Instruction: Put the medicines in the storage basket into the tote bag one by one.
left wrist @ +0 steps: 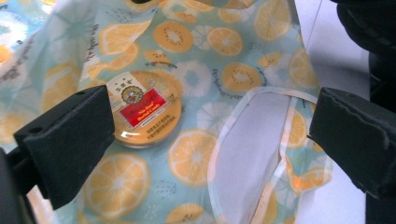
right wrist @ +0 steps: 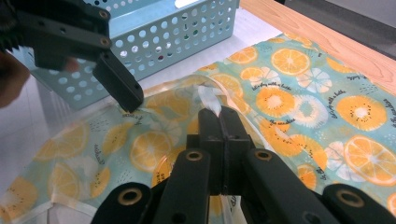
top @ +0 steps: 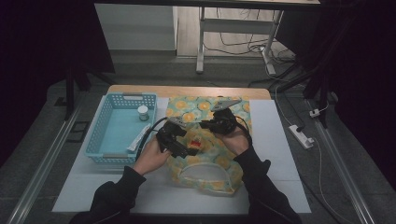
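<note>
Flat, label-up: round tin point(left wrist: 144, 108) on bag point(left wrist: 224, 56).

- Surface point(top: 280, 140): white sheet over a wooden top, wood edge showing at the far side.
- Light-blue perforated plastic basket point(top: 95, 135), on the left.
- Orange-slice-printed pale-blue fabric bag point(top: 233, 107), lying flat just beside the basket.

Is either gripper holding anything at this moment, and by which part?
The right gripper is shut on the fruit-print bag, pinching its white-trimmed rim. The left gripper holds nothing: its jaws stand wide open above the round tin.
</note>
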Demonstrator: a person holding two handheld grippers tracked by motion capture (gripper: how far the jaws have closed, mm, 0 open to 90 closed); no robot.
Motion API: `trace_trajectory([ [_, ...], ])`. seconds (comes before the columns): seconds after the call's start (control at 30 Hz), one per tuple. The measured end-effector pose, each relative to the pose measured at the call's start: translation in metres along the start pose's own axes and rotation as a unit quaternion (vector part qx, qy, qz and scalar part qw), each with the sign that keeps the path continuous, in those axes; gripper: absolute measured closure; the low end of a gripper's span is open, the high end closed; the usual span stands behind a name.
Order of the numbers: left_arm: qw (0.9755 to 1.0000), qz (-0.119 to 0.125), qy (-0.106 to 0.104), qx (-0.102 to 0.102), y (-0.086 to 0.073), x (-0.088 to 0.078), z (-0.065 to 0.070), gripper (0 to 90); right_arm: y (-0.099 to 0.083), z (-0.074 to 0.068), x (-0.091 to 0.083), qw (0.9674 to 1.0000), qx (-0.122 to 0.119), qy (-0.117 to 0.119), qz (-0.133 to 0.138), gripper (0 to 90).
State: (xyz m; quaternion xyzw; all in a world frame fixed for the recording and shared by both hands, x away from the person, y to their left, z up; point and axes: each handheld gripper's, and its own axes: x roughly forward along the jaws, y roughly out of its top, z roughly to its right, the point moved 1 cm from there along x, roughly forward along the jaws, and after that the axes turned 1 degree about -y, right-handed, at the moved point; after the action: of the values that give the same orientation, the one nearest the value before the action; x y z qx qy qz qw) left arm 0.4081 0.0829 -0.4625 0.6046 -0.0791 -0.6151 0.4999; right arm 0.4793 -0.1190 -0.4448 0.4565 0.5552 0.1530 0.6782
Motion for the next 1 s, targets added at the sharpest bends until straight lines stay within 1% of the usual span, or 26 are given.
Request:
trace_trajectory([
  [0.07,1.0000,0.003,-0.003,-0.004,-0.001,-0.005,-0.002,0.4,0.000,0.000,-0.001,1.0000,-0.001,0.000,0.000,90.0],
  [0.17,1.0000,0.001,-0.008,-0.004,-0.003,-0.010,-0.004,0.0,0.000,0.000,-0.001,1.0000,0.000,0.000,0.001,90.0],
  [0.23,1.0000,0.000,-0.007,-0.006,-0.004,-0.013,-0.006,0.0,0.000,0.001,-0.001,1.0000,0.001,-0.001,0.001,90.0],
  [0.37,0.9999,0.007,0.006,-0.011,-0.007,-0.022,-0.010,0.0,0.000,0.002,-0.002,1.0000,0.001,-0.002,0.002,90.0],
  [0.47,0.9995,0.014,0.022,-0.016,-0.010,-0.030,-0.013,0.0,0.000,0.002,-0.003,1.0000,0.001,-0.002,0.003,90.0],
  [0.63,0.9987,0.015,0.045,-0.019,-0.017,-0.041,-0.018,0.0,0.000,0.002,-0.003,1.0000,0.001,-0.003,0.003,90.0],
  [0.7,0.9983,0.020,0.049,-0.026,-0.020,-0.046,-0.021,0.0,0.000,0.002,-0.003,1.0000,0.001,-0.003,0.003,90.0],
  [0.87,0.9971,0.021,0.064,-0.037,-0.027,-0.056,-0.029,0.0,-0.001,0.003,-0.002,1.0000,0.002,-0.004,0.003,90.0],
  [1.0,0.9955,0.020,0.082,-0.043,-0.032,-0.066,-0.036,0.0,0.000,0.003,-0.003,1.0000,0.002,-0.004,0.003,90.0],
])
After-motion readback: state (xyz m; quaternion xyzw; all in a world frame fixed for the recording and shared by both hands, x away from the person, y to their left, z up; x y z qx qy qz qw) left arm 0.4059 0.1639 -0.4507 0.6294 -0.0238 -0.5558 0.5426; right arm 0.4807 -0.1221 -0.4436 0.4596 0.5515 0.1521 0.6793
